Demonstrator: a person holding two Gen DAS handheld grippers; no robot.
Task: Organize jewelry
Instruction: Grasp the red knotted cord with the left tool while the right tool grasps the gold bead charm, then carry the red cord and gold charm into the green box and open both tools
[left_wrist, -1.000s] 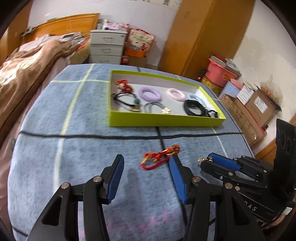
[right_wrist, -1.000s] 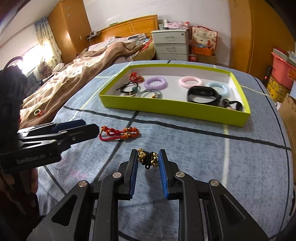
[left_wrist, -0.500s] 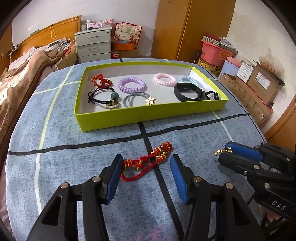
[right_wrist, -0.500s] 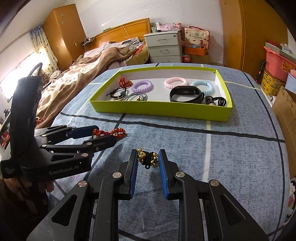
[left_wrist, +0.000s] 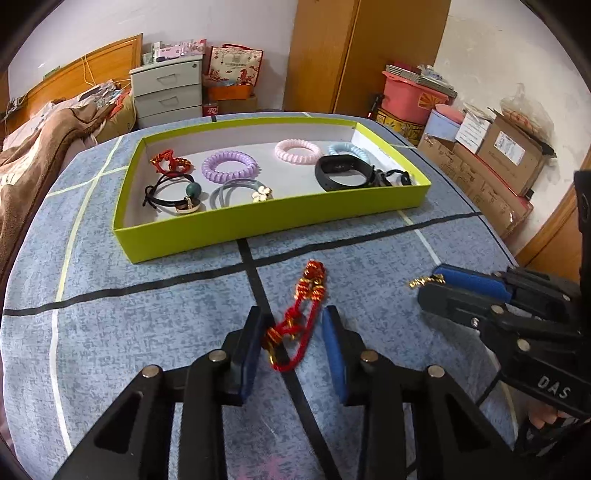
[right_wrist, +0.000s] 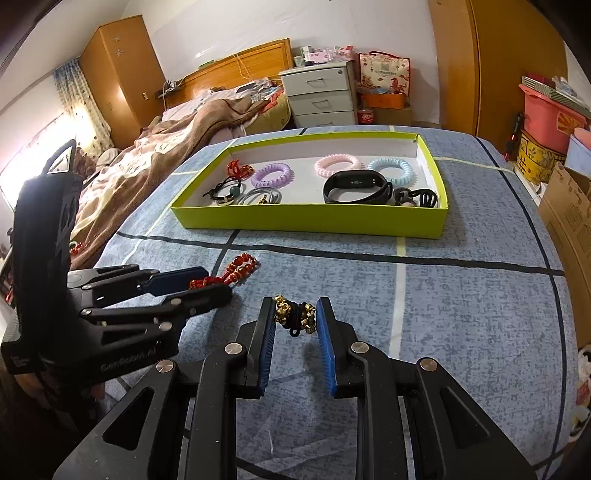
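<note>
Red bracelet between parted left claw pads, ungripped; may slip on closing. Right claw clenched on gold-beaded bracelet.

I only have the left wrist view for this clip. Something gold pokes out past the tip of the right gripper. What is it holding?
Observer: The right wrist view shows the right gripper shut on a gold-beaded black band, pinched between both fingers.
Reviewer: And past the watch band, at the tray's right end, I see only a dark tangle.
Observer: Here it separates into two pieces: a small grey ring and a black ribbed loop. Both lie inside the green tray beside the watch band.
</note>
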